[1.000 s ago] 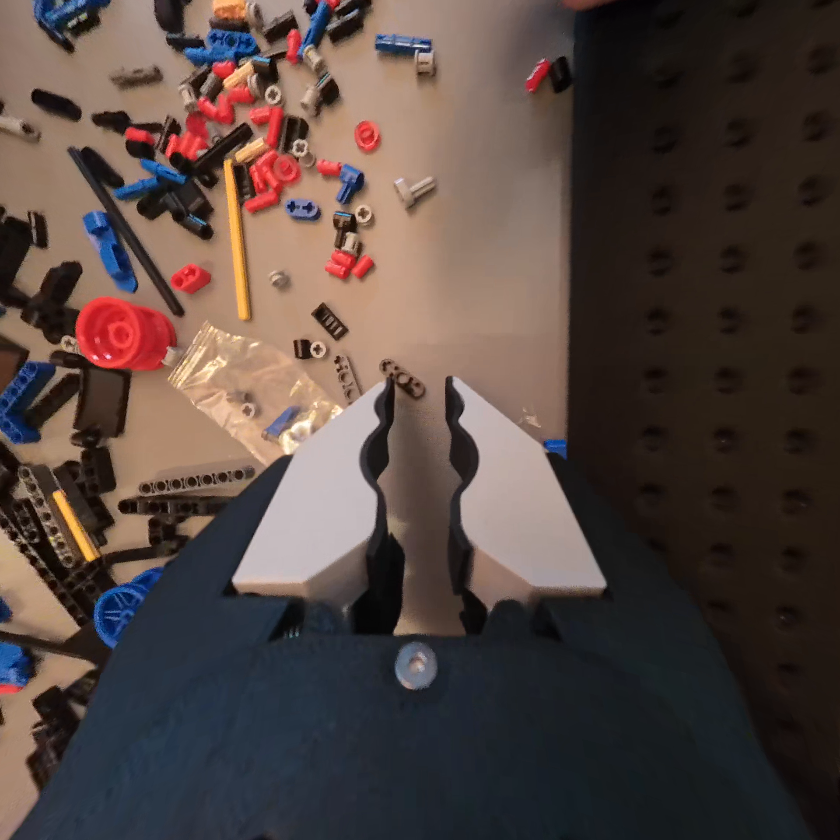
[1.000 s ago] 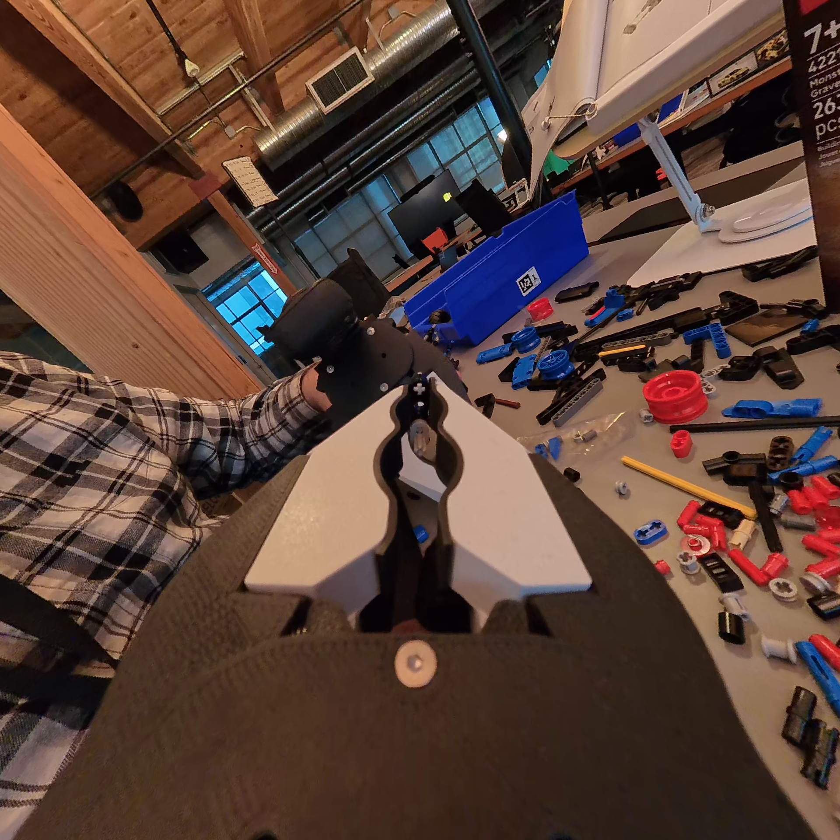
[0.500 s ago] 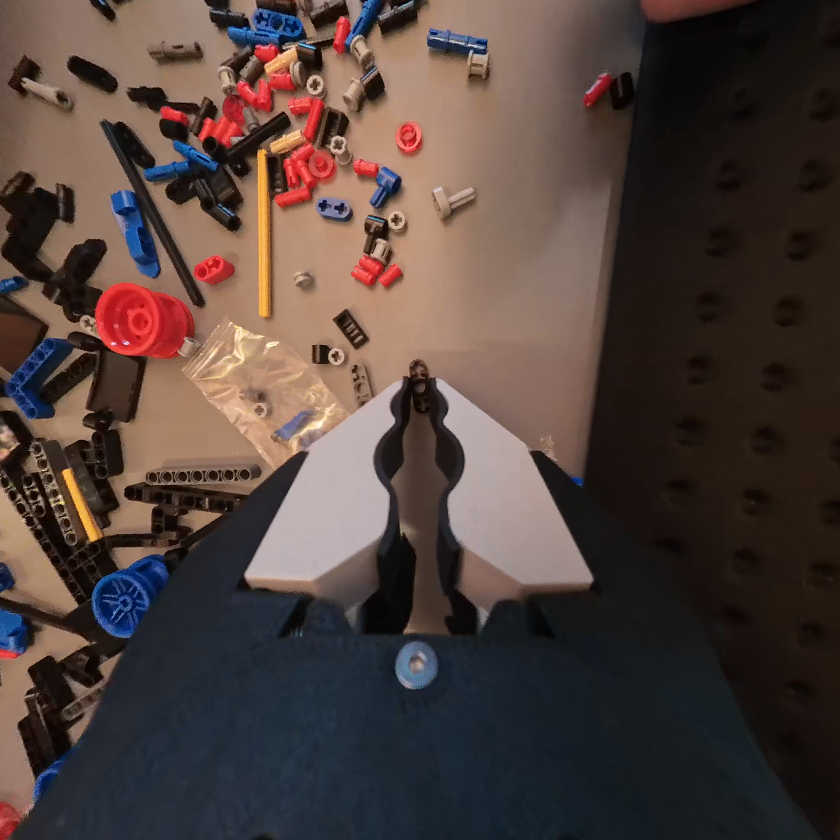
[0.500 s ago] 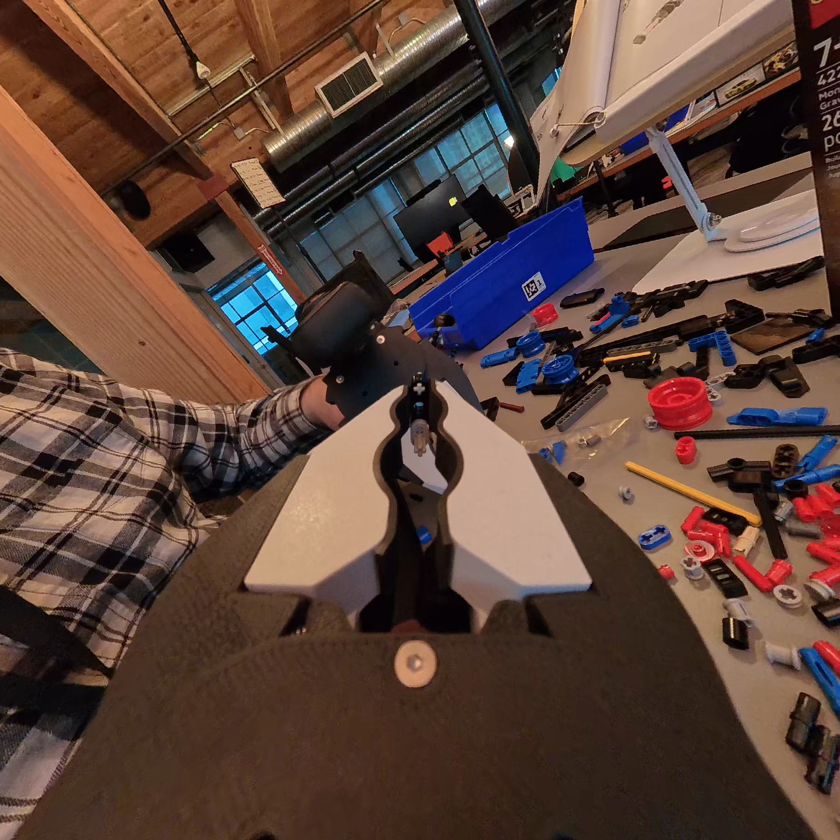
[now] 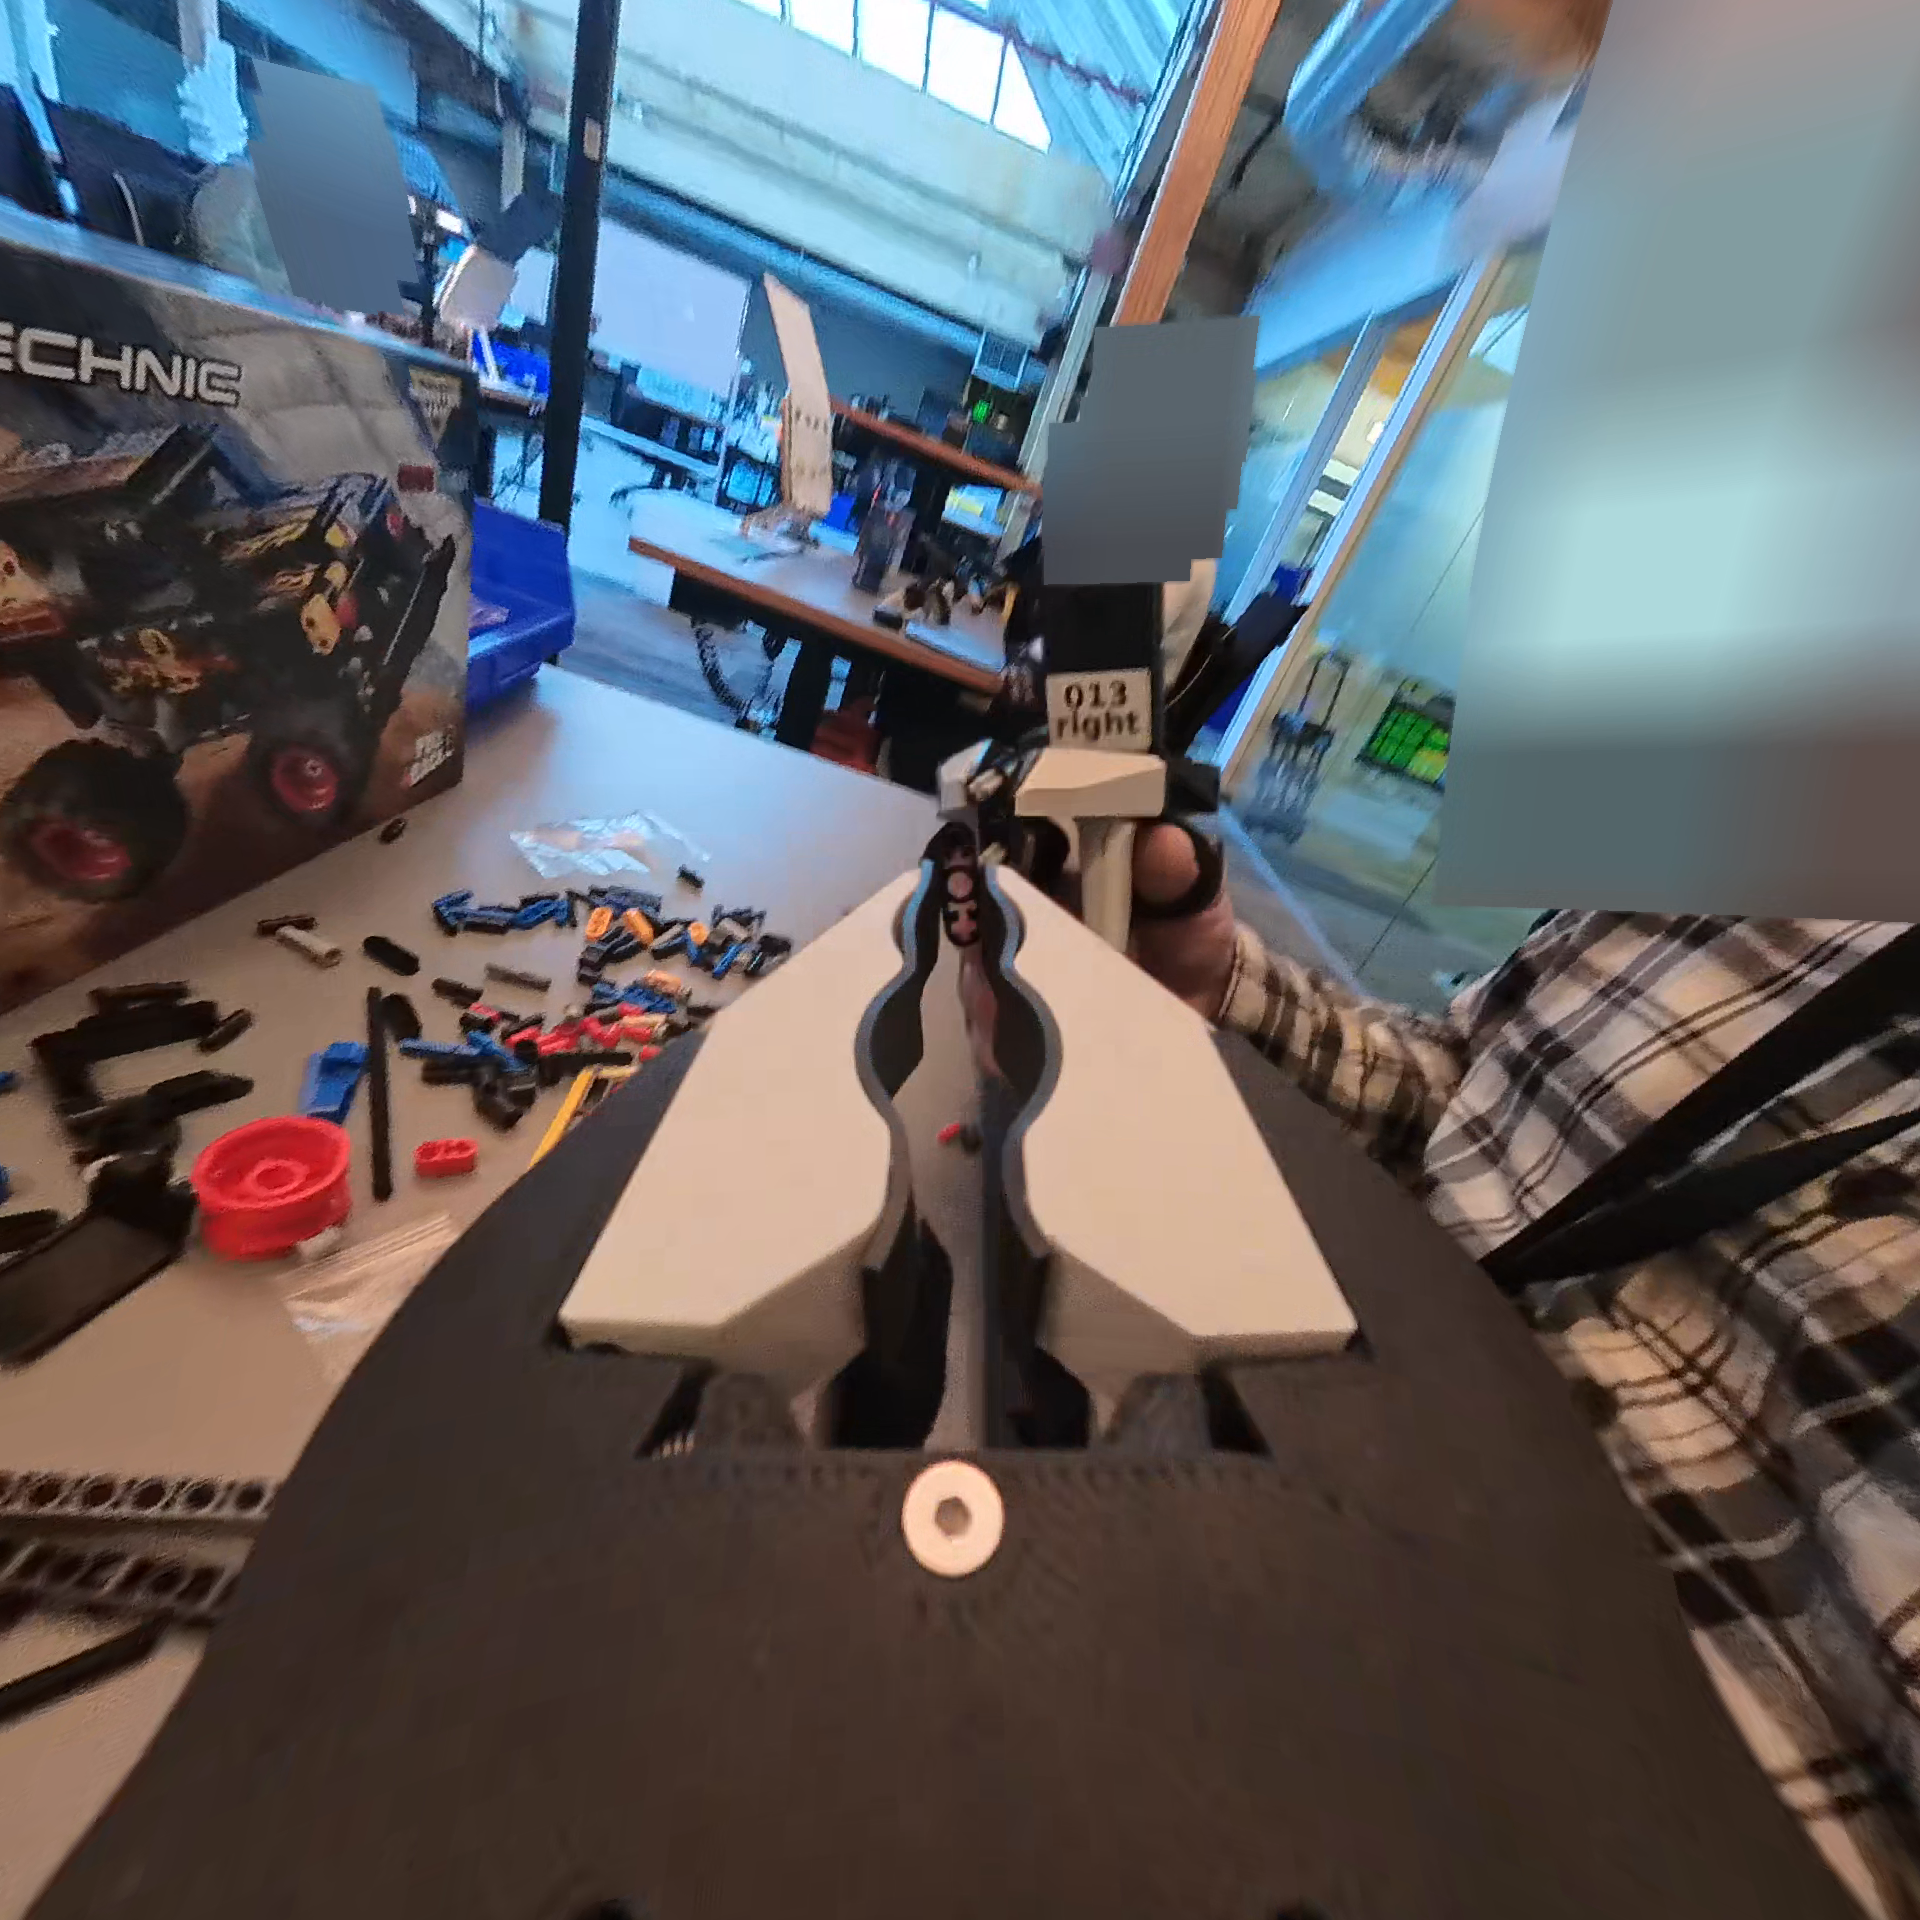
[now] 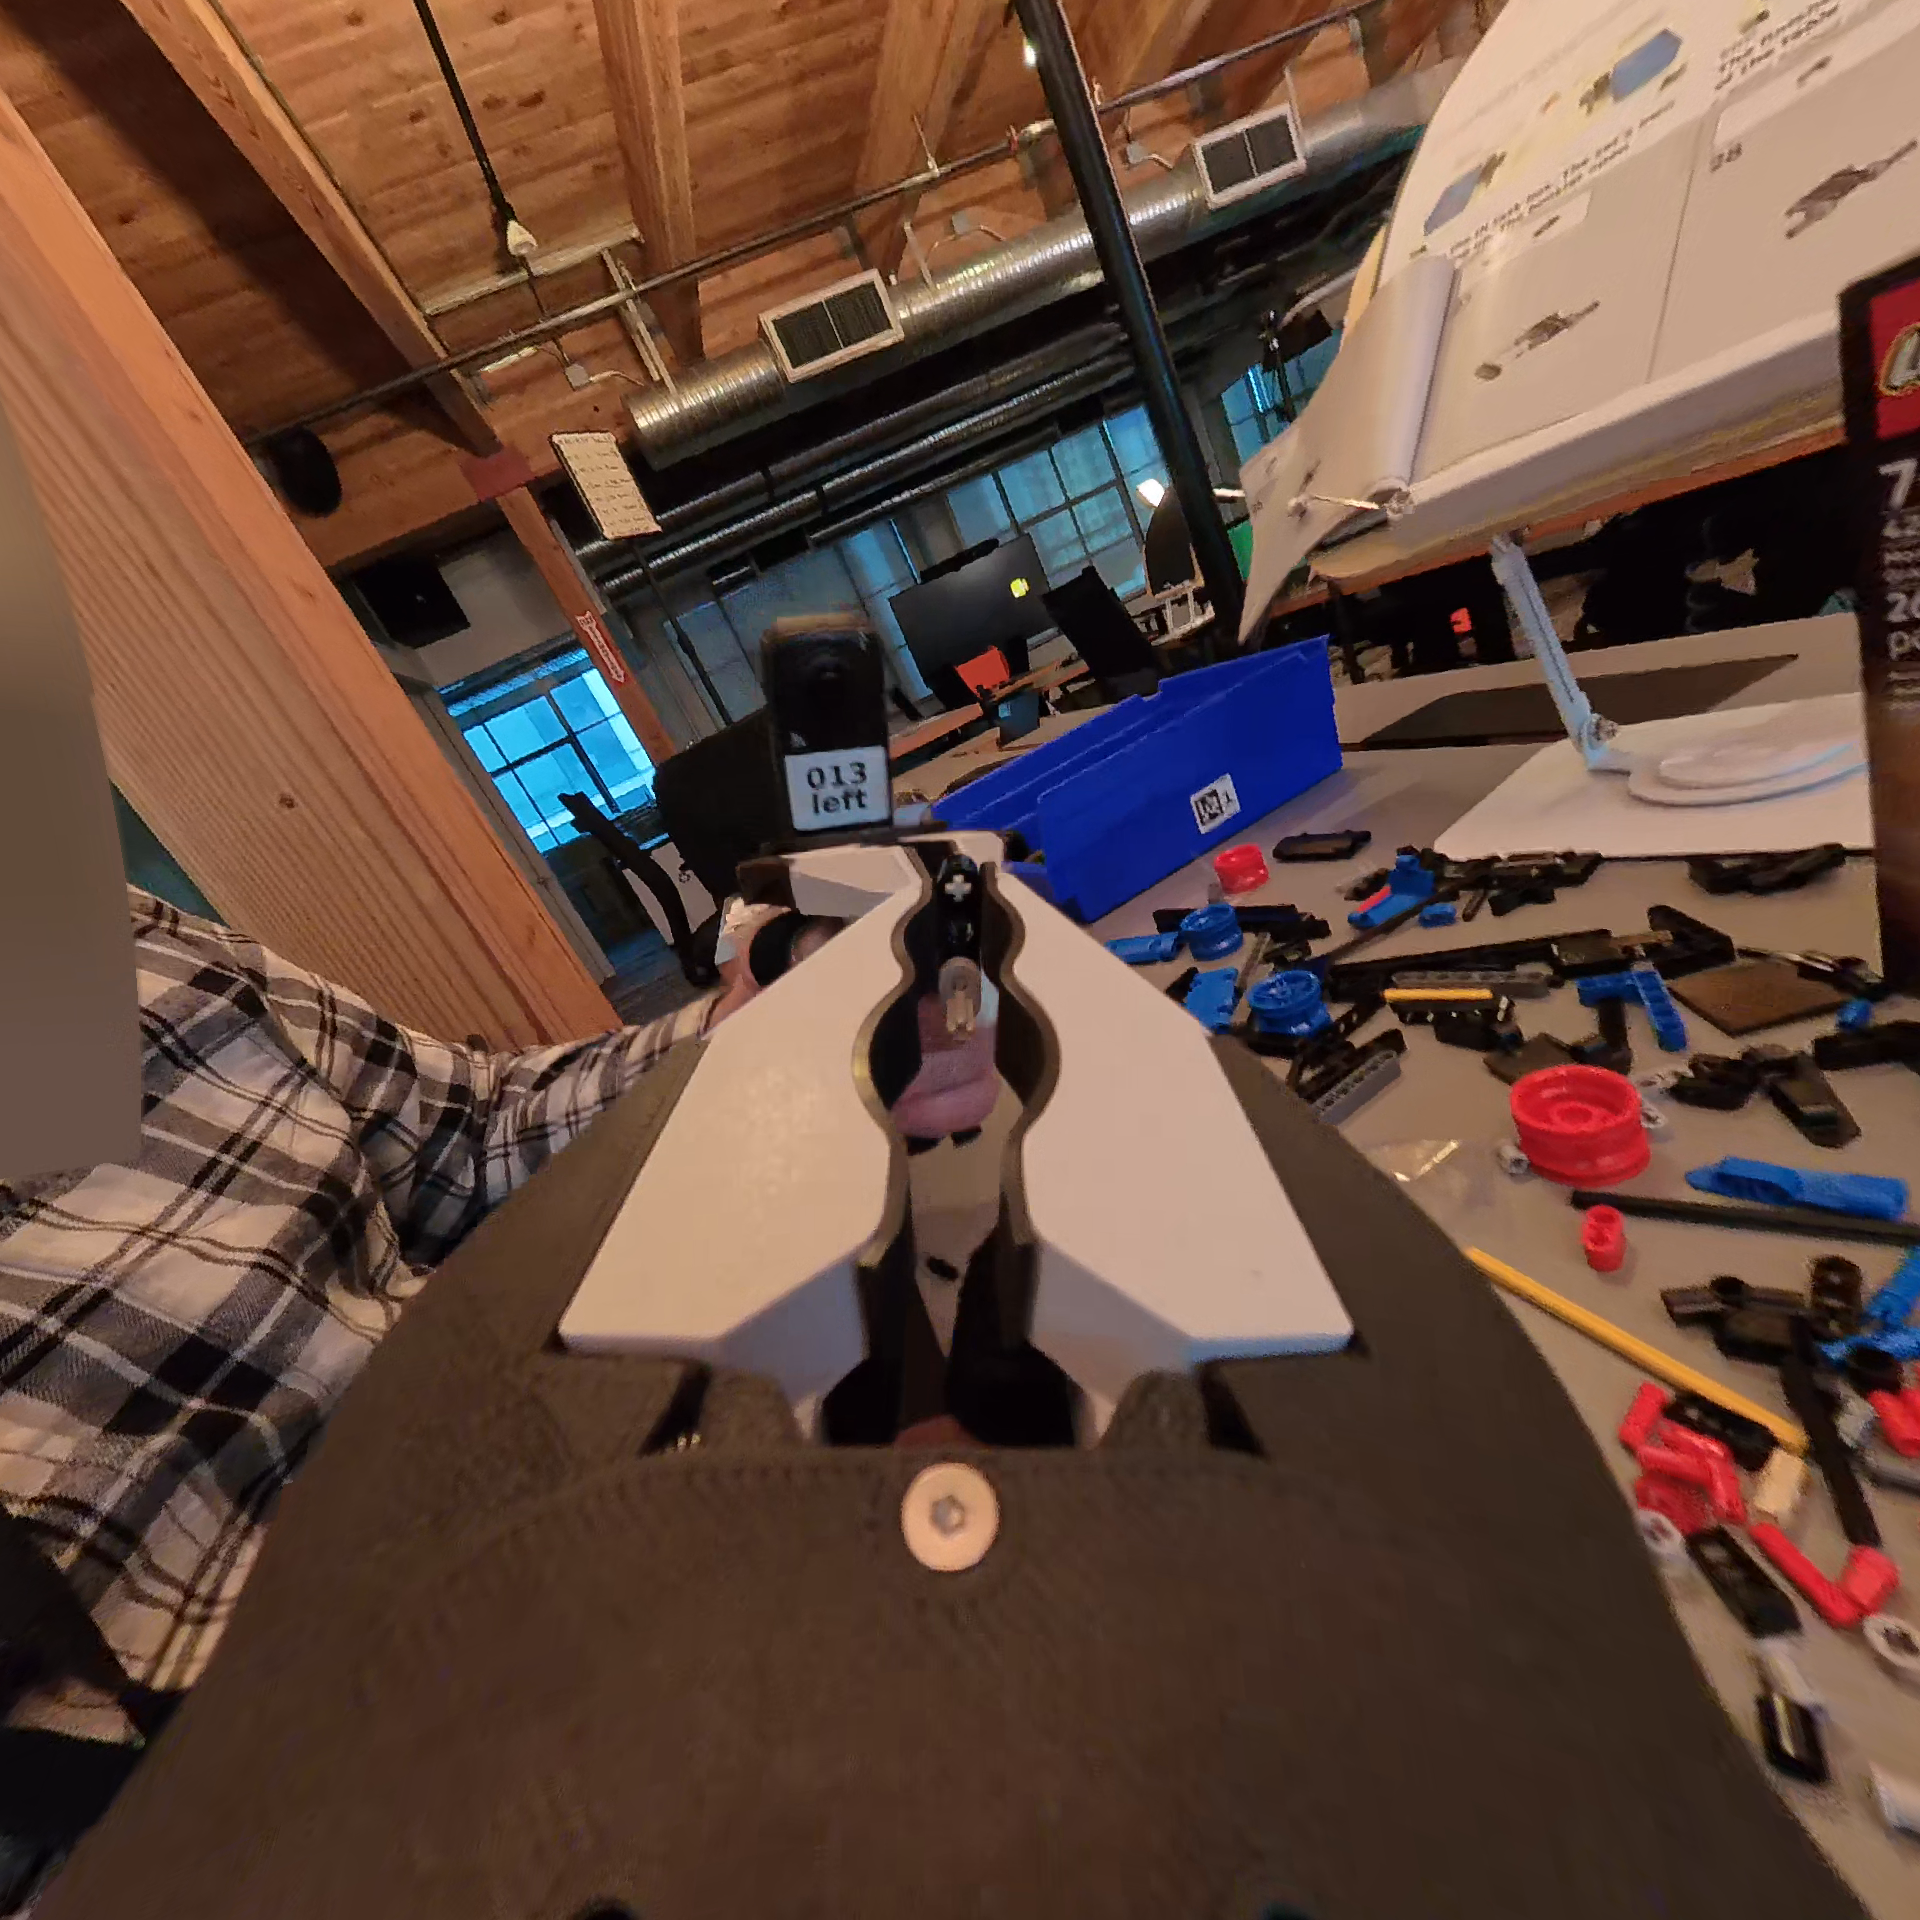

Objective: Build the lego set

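Observation:
My left gripper (image 5: 958,883) is shut on a small black lego link (image 5: 962,906) with holes and holds it up in the air. My right gripper (image 6: 956,883) is shut on a small black connector (image 6: 957,902) with a grey pin (image 6: 956,987) below it between the fingers. The two grippers face each other tip to tip, very close. The right gripper (image 5: 971,795) shows just beyond the link in the left wrist view. The left gripper (image 6: 894,862) shows just behind my right fingertips in the right wrist view. I cannot tell whether the two pieces touch.
Loose red, blue and black lego parts (image 5: 603,997) cover the grey table (image 5: 727,769). A red wheel hub (image 6: 1579,1122), a plastic bag (image 5: 364,1278), the set's box (image 5: 208,623), a blue bin (image 6: 1174,769) and an open instruction booklet on a stand (image 6: 1558,312) stand around. A plaid sleeve (image 5: 1558,1143) is at the table edge. Less than 4 cm separates the two grippers' tips. Both grippers' tips are roughly 20 centimetres from the red wheel hub (image 6: 1579,1122). My left wrist view (image 5: 320,1150) looks at it from another angle.
My left gripper shut on the black link on the table, lifted it and swung up to face the right gripper. The right gripper stayed shut on its connector and tilted slightly.

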Tool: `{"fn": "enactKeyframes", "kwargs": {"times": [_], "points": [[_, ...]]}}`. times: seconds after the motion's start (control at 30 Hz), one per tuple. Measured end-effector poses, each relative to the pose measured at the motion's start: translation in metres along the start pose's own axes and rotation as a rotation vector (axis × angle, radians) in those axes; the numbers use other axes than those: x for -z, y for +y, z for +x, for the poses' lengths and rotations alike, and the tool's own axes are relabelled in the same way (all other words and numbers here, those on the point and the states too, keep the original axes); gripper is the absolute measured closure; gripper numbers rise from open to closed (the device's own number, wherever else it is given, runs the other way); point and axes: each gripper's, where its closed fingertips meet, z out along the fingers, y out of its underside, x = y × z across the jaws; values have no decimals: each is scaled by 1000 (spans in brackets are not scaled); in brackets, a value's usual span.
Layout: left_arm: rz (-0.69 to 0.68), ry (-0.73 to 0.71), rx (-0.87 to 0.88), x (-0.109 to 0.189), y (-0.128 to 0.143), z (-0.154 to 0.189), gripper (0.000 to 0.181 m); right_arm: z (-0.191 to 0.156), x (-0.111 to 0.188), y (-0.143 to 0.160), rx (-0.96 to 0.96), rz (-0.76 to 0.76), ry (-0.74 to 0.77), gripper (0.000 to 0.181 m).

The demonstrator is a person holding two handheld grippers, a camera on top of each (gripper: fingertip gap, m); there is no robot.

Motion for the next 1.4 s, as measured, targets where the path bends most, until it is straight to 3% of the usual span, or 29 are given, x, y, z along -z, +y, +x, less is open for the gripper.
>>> {"fn": "enactKeyframes", "kwargs": {"times": [0.2,0.63,0.87,1.4], "points": [[164,92,107,3,-17,8,176,-9,-13,-7,-1,59,-24,175],[248,169,169,4,-25,13,176,-15,-24,-10,-10,87,-48,175],[131,120,50,5,-21,12,176,-14,-24,-6,35,5,-39,175],[-309,61,-293,9,3,2,176,-5,-23,15,103,-222,-50,175]]}}
